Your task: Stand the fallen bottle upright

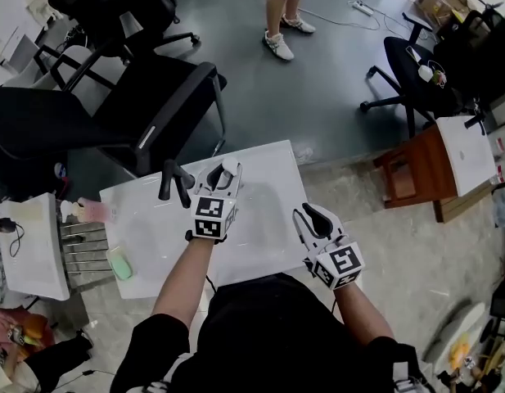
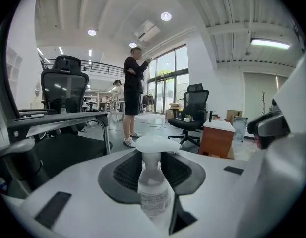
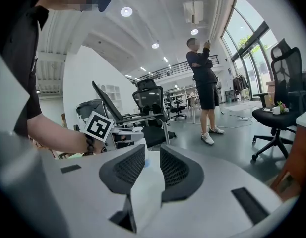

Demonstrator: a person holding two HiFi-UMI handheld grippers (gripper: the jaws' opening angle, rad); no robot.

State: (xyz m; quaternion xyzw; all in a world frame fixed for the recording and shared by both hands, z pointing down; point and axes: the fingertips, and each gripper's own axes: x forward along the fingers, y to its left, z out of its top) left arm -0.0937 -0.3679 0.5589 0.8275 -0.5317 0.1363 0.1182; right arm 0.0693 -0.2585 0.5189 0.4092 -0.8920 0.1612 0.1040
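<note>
We are finding the left hand-held gripper [image 1: 220,178] clenching a clear plastic bottle with a white cap [image 2: 153,195], clear of the white worktop [image 1: 154,240]. The right hand-held gripper [image 1: 315,218] is standing released and empty. We are flagging two risks. The smooth body could slip between the pads, or the bottle could topple if it is set down tilted or near the far edge.

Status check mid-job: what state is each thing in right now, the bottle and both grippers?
bottle: cap uppermost, neck clamped between the left gripper's jaws; whether its base is on the table cannot be told.
left gripper: shut on the bottle.
right gripper: jaws apart, nothing held.
</note>
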